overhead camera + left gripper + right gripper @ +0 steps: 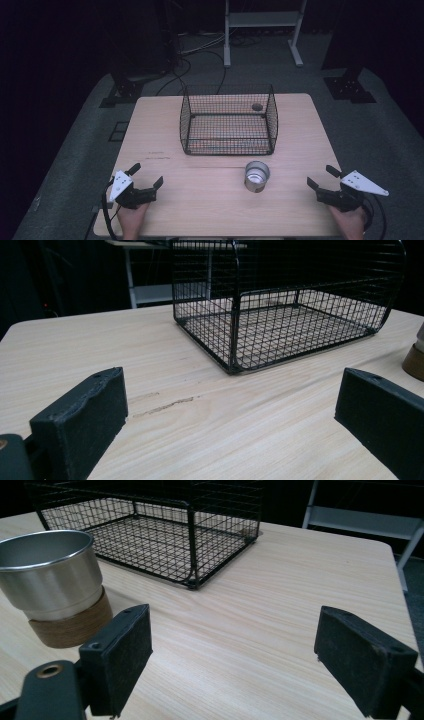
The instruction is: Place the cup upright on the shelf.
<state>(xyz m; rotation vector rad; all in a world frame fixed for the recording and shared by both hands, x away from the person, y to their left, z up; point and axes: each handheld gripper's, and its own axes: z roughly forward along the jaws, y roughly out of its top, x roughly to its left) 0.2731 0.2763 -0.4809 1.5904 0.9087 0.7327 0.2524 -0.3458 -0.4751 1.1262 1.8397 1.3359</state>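
A black wire basket [228, 120] [280, 305] [150, 530] stands empty at the middle back of the wooden table [165, 150]. In front of it sits a metal cup [256, 175] [52, 582] with a brown band at its base, upright; its edge [415, 357] peeks in at the right of the left gripper view. My left gripper [147, 176] [230, 415] rests open near the front left edge, nothing between its jaws. My right gripper [322, 177] [232, 650] is open at the front right, the cup to its left and apart from it.
A small dark round mark [257, 106] shows behind the basket's far right corner. A metal stand [262, 30] and cables [195, 60] lie on the floor behind the table. Bare tabletop lies between the two grippers.
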